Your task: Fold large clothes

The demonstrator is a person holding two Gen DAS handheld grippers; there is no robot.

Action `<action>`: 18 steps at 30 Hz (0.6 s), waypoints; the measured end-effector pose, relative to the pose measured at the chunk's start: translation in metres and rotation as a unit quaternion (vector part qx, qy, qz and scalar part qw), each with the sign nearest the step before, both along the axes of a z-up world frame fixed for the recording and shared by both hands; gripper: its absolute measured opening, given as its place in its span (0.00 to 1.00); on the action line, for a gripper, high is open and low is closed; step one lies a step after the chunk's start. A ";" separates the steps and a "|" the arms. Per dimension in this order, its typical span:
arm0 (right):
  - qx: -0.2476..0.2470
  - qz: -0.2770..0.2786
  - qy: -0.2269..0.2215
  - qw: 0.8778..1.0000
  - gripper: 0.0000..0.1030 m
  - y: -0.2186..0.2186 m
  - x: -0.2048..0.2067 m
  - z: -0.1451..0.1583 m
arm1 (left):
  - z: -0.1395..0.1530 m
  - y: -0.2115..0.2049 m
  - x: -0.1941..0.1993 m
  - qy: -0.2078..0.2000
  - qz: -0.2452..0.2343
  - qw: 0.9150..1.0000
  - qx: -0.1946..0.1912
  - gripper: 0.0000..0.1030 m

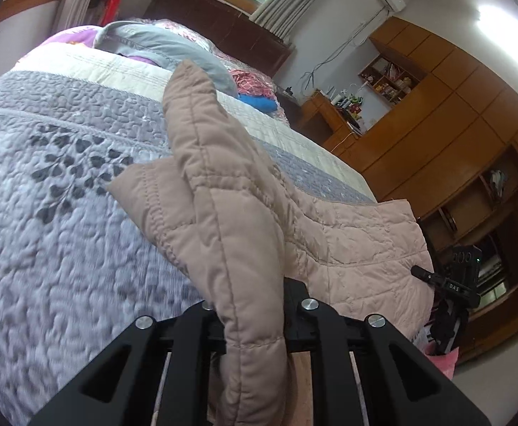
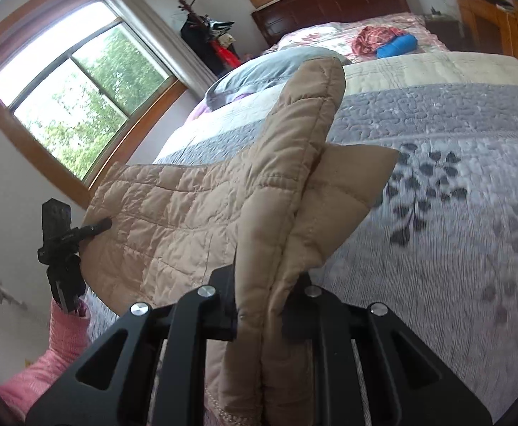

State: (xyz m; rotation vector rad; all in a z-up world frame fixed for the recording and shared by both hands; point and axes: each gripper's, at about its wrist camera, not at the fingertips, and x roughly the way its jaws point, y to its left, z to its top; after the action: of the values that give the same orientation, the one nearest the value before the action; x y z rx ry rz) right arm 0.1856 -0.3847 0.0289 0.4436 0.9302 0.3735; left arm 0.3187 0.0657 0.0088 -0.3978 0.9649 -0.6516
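A beige quilted jacket [image 1: 347,248] is held up over the foot of the bed, stretched between both grippers. My left gripper [image 1: 253,323] is shut on a thick folded edge of it. My right gripper [image 2: 269,305] is shut on the opposite folded edge of the jacket [image 2: 173,227]. A loose sleeve or corner droops onto the quilt [image 1: 141,184]. The right gripper shows in the left wrist view [image 1: 451,284], and the left gripper shows in the right wrist view [image 2: 63,241], held by an arm in a pink sleeve.
The bed carries a grey and white quilted cover [image 1: 63,213] with a leaf print. A grey pillow [image 1: 159,46], red cloth and a blue bundle [image 2: 397,46] lie near the headboard. Wooden wardrobes [image 1: 454,113] stand at one side, windows [image 2: 81,99] at the other.
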 end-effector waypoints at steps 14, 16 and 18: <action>0.019 -0.014 0.119 0.993 0.18 0.011 -0.035 -0.104 | -0.115 0.037 -0.042 0.080 0.026 0.995 0.052 0.33; 0.027 -0.019 0.118 0.992 0.20 0.010 -0.037 -0.112 | -0.119 0.037 -0.042 0.072 0.027 0.996 0.054 0.36; 0.026 -0.019 0.116 0.993 0.21 0.012 -0.038 -0.118 | -0.122 0.036 -0.043 0.063 0.027 0.996 0.063 0.40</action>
State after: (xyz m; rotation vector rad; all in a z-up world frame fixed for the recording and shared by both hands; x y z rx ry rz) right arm 0.1479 -0.3728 -0.0893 0.5608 1.1384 0.3158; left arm 0.2758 0.1012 -0.1128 -0.3549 1.1061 -0.5191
